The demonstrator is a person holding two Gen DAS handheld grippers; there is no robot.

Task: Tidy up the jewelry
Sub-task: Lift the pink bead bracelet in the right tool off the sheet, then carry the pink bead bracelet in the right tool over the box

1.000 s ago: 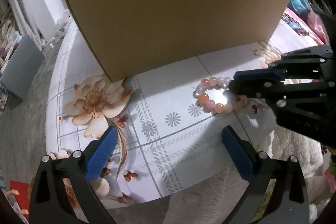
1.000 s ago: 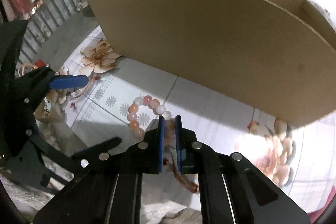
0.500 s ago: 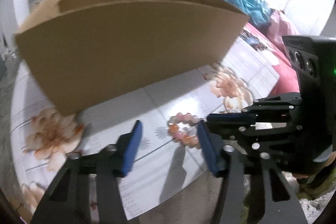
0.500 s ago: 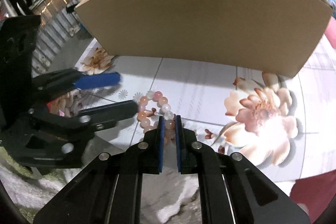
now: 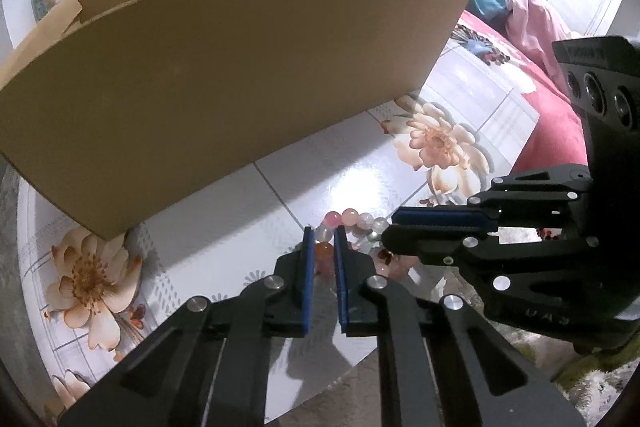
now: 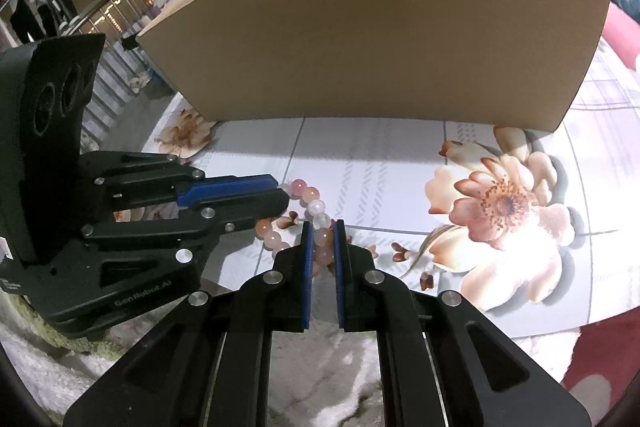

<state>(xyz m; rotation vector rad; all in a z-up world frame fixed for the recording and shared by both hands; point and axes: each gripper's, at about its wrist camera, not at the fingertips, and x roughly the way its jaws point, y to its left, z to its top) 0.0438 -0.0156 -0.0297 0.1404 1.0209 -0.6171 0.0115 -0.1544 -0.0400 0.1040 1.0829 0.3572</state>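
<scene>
The bracelet [image 5: 352,227] of pink, orange and milky beads lies on the tabletop [image 5: 280,195] near its front edge, in front of the box [image 5: 224,67]. The left gripper [image 5: 322,255] has beads between its blue pads, its jaws closing on them, while the right gripper [image 6: 320,247] has its jaws clamped on the beads at the opposite side of the loop. The flowered tabletop bears the open cardboard box toward its back edge, well clear of the bracelet, and a red cloth [image 5: 552,131] lies past the right edge.
</scene>
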